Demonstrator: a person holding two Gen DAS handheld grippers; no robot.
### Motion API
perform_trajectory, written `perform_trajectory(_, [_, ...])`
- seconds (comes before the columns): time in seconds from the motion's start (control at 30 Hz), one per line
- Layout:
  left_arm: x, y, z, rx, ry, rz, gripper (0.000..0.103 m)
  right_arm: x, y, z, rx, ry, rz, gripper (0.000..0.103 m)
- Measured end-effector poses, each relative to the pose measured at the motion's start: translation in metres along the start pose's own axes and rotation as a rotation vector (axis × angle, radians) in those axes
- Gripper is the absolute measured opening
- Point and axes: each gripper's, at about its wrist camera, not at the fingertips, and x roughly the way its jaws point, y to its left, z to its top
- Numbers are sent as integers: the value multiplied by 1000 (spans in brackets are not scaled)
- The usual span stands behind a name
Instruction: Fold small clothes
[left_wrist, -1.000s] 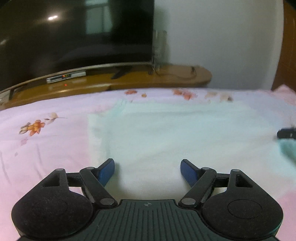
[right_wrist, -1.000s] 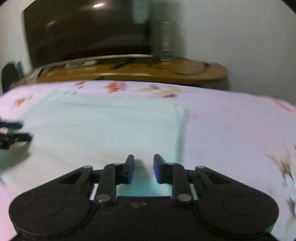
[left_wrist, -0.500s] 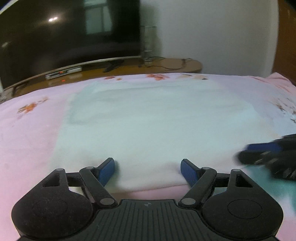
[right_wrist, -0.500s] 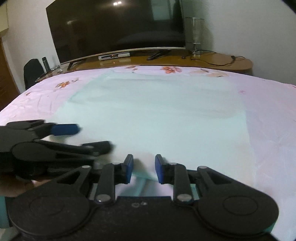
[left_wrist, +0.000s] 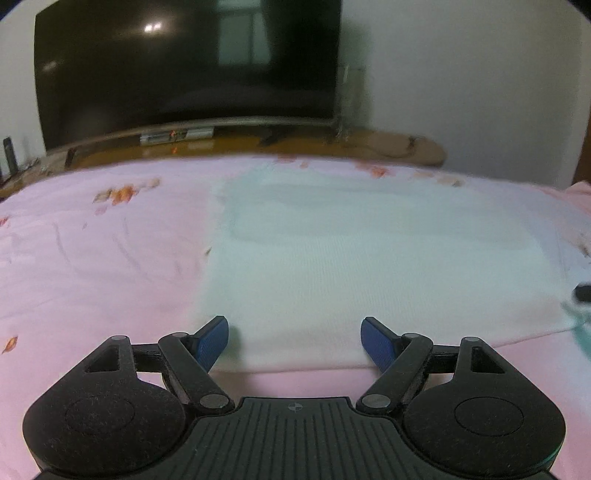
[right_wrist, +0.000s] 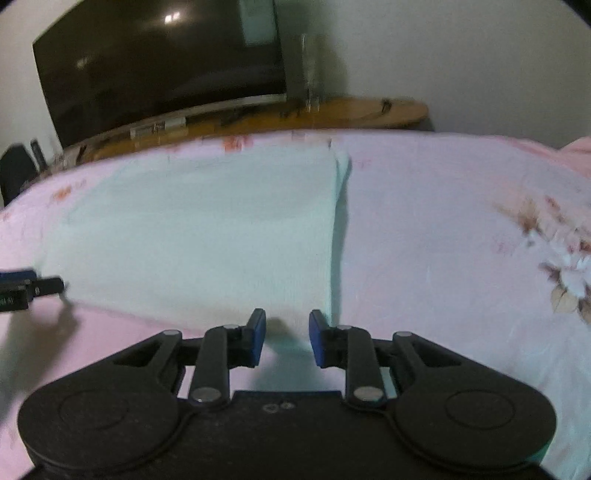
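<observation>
Mint-green garment (left_wrist: 369, 266) lies flat on the pink bedsheet (left_wrist: 92, 258) as both grippers have slid to its near corners, left gripper (left_wrist: 294, 338) spread wide, right gripper (right_wrist: 283, 338) narrowly parted, neither pinching, likely readying 1 fold.

A home bedroom: a bed with a pink floral sheet (left_wrist: 110, 258), and beyond it a large black television (left_wrist: 184, 62) on a long wooden cabinet (right_wrist: 369, 110).

Both wrist views low over bed (left_wrist: 92, 258), facing television (left_wrist: 184, 62) (shared).
</observation>
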Motion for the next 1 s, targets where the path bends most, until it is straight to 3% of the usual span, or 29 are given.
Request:
perform_trajectory(0.07, [3,9,-4,-21,21,-27,79,0,-2,0,16,-8,6,28])
perform_trajectory(0.13, [3,11,-1,-15,41,-36,79,23,-4,-8,4,104,-17,29])
perform_trajectory(0.17, [2,12,2,-16,52,-29,79,22,-2,-13,-26,72,-18,29])
perform_trajectory(0.27, [-6,16,5,-44,40,-5,79,18,4,-6,-42,94,-20,31])
perform_trajectory(0.37, [-7,24,-6,-69,61,-6,79,3,7,-6,-35,29,14,31])
perform_trajectory(0.4, [-6,24,-7,-60,77,6,84,5,10,-9,-54,44,17,33])
perform_trajectory(0.43, [-4,26,-8,-71,111,5,84,18,13,-15,-78,127,8,34])
perform_trajectory(0.53, [-14,32,-8,-128,120,3,84,8,26,-15,-147,110,-16,35])
perform_trajectory(0.6, [-23,40,-12,-234,104,-33,84,-4,22,-11,-91,62,44,34])
perform_trajectory(0.67, [-27,51,-20,-401,97,-108,83,-15,21,-10,-54,25,54,33])
perform_trajectory(0.77, [-20,69,-37,-699,73,-235,77,-27,15,-9,40,-12,141,2])
perform_trajectory(0.8, [-17,74,-42,-772,54,-253,77,-30,11,-8,82,-19,171,2])
perform_trajectory(0.9, [-5,83,-49,-915,6,-299,77,-31,5,4,141,-35,204,2])
perform_trajectory(1.0, [7,81,-48,-971,-21,-322,77,-28,7,13,150,-39,215,3])
